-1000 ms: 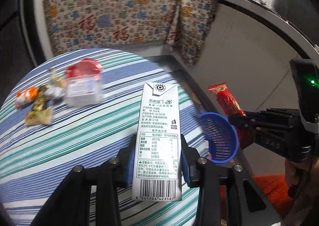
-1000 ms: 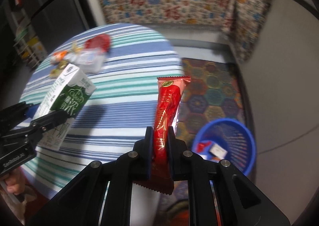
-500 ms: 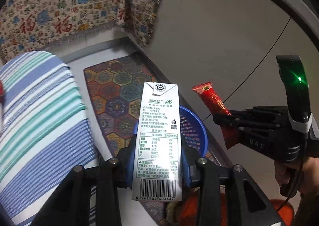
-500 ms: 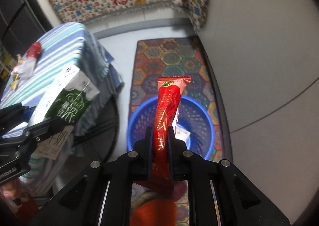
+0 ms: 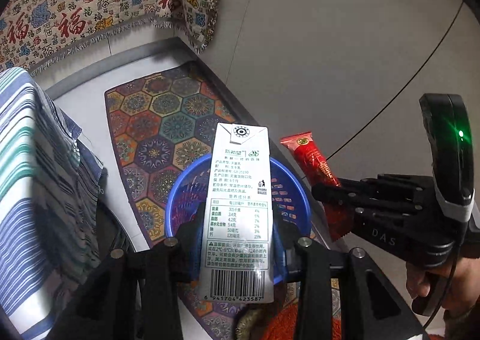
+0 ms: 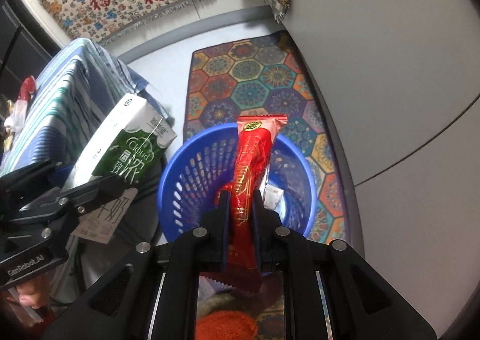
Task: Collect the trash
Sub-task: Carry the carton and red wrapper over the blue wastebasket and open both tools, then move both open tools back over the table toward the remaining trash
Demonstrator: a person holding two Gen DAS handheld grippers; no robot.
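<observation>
Two handheld grippers are hanging over a blue basket (image 6: 192, 178) on the floor, each holding a piece of trash.

Risks, as a judgement: the carton (image 5: 240, 214) is wider than the wrapper (image 6: 252, 166) and, in the right wrist view, is sitting over the basket's left rim, so letting go here could bounce it off the rim onto the rug (image 6: 255, 82). The light wrapper could flutter or cling to a pad and land outside.

The left gripper (image 5: 237, 238) is pointing steeply down, its jaws clamping the carton's sides, with the carton standing upright between them. The right gripper (image 6: 241, 208) is also aiming steeply down, nearly closed, pinching the wrapper low on its length above the basket's middle. A hand (image 5: 450, 283) is gripping its handle at the right. The striped table (image 6: 60, 100) is standing to the left.
</observation>
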